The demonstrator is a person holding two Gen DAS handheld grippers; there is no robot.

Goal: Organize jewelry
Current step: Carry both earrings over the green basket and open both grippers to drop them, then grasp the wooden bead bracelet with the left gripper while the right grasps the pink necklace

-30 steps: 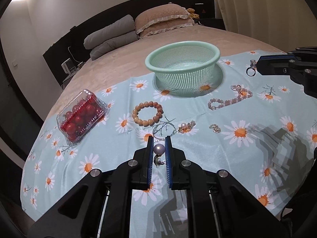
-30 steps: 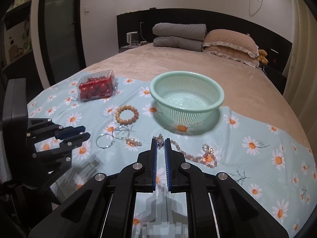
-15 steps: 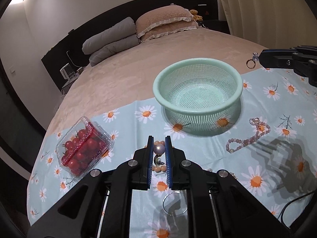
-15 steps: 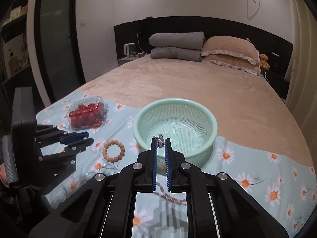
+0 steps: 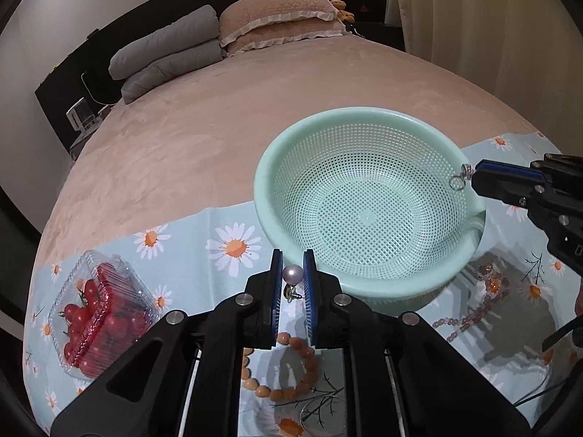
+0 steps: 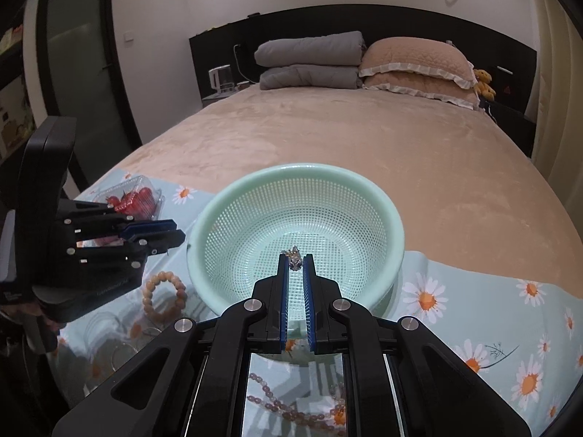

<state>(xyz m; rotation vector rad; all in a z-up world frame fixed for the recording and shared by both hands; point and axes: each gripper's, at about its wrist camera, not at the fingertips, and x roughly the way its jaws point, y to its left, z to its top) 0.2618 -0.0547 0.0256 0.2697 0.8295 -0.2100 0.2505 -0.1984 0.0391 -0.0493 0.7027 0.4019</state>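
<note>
Jewelry is pinched in both tools above a bed spread with a pale blue daisy cloth (image 5: 233, 229). The left tool (image 5: 292, 276) is closed on a pearl earring (image 5: 292, 275): a round, pale lilac pearl sits between the blue pads at the tips, with a small metal post and backing hanging just below it. The right tool (image 6: 295, 260) is clamped on a silver ring (image 6: 294, 260), a small glittering cluster at its tips in its own view; from the left wrist view (image 5: 460, 178) a thin round loop shows hanging off those tips.

Just ahead of the left tool, and slightly to its right, stands a mint green mesh basket (image 5: 328, 145), round with a thick smooth rim and a perforated wall and floor. The right tool's tips and the ring hang over the basket's inside, near its rim.

Below and behind the left tool lies a bracelet of round tan wooden beads (image 5: 302, 357). To its right, past the basket's near wall, a strand of small mauve beads (image 5: 470, 318) lies on the cloth. To its left sits a clear clamshell box of cherry tomatoes (image 5: 98, 309).
</note>
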